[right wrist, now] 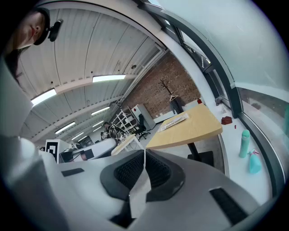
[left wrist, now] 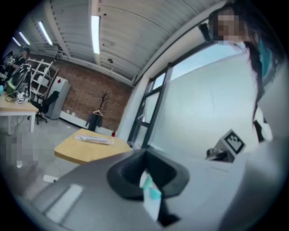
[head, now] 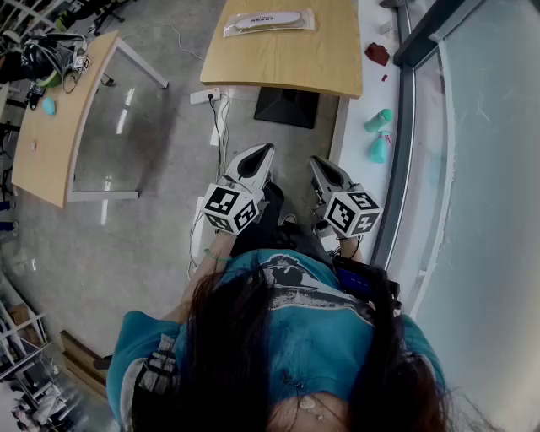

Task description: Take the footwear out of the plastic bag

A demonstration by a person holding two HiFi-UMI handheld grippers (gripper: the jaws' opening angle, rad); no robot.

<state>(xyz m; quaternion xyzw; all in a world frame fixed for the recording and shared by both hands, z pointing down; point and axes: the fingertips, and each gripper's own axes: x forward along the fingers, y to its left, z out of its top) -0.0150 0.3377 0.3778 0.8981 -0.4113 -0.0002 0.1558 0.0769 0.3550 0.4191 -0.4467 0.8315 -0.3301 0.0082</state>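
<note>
We hold the left gripper (head: 260, 153) and right gripper (head: 321, 165) near our body, both clenched on nothing, probably a start pose. The plastic bag (head: 301, 23) with the footwear (head: 266, 18) lies untouched on the far table (head: 287, 59).

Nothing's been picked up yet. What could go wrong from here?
The bag lies at the table's far end, a long reach from where the person stands. Cables trail over the floor in between: an easy trip. The left gripper and right gripper are both shut and must open before grabbing the thin plastic, which may slip.
</note>
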